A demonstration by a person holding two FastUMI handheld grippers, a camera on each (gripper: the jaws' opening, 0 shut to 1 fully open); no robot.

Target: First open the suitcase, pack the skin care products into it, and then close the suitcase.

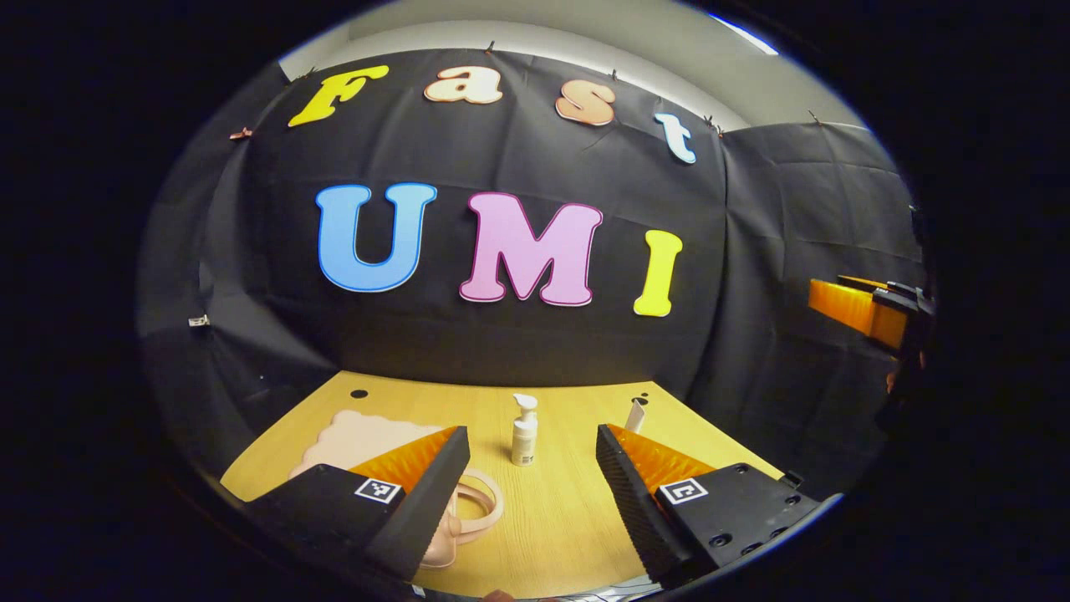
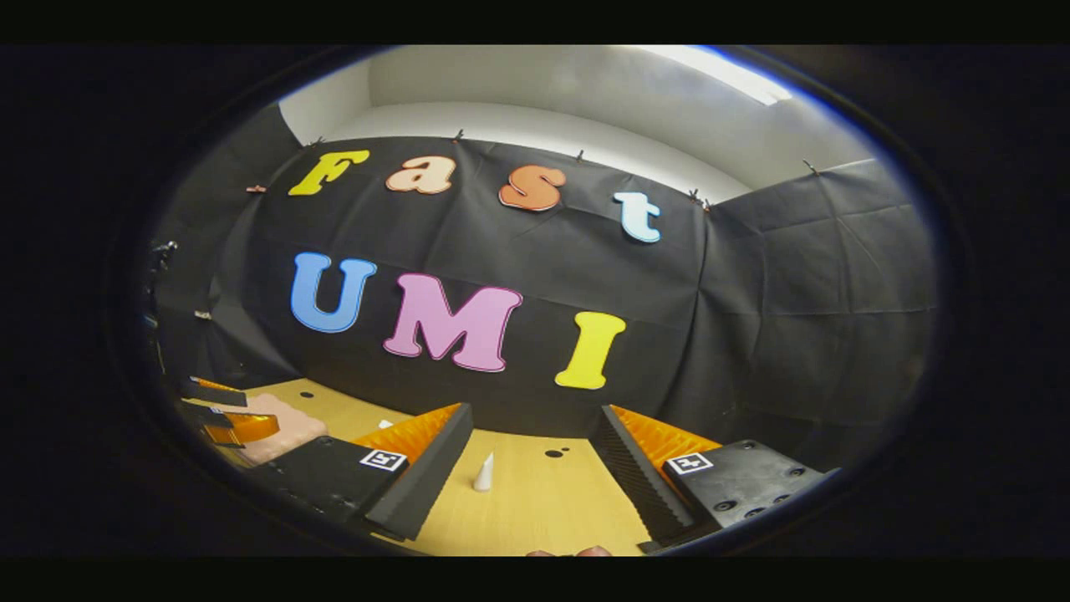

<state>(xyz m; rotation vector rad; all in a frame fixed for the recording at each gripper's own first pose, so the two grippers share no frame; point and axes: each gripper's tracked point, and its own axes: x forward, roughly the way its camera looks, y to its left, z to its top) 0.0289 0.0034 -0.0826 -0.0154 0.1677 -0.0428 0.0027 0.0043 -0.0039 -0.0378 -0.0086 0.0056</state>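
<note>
I start with the biggest thing, the desk [image 1: 560,518]. It is yellow wood and it sits under both of my tools.

Next is the pink suitcase [image 1: 359,439]. In the left gripper view it lies flat on the desk, just past my left tool's left finger. Its round handle [image 1: 481,510] pokes out between the two fingers. The case looks shut, so I think nothing is packed in it yet. I cannot see inside it.

My left tool [image 1: 531,477] is wide open and holds nothing. My right tool [image 2: 531,460] is wide open too, and holds nothing.

Then the small things. A white pump bottle [image 1: 524,431] stands up straight ahead of my left tool, in the gap between its fingers but farther off. A small white tube [image 2: 483,473] stands ahead of my right tool, between its fingers. It also peeks out by my left tool's right finger.

What could go wrong? The bottle and the tube are tall and thin. If I swing a tool toward the case too fast, a finger could bump one and knock it over, and it might roll off the desk. The case is light too, I think. If I lift the lid with one tool alone, the whole case may slide or tip up. I would hold it down with the other tool.
</note>
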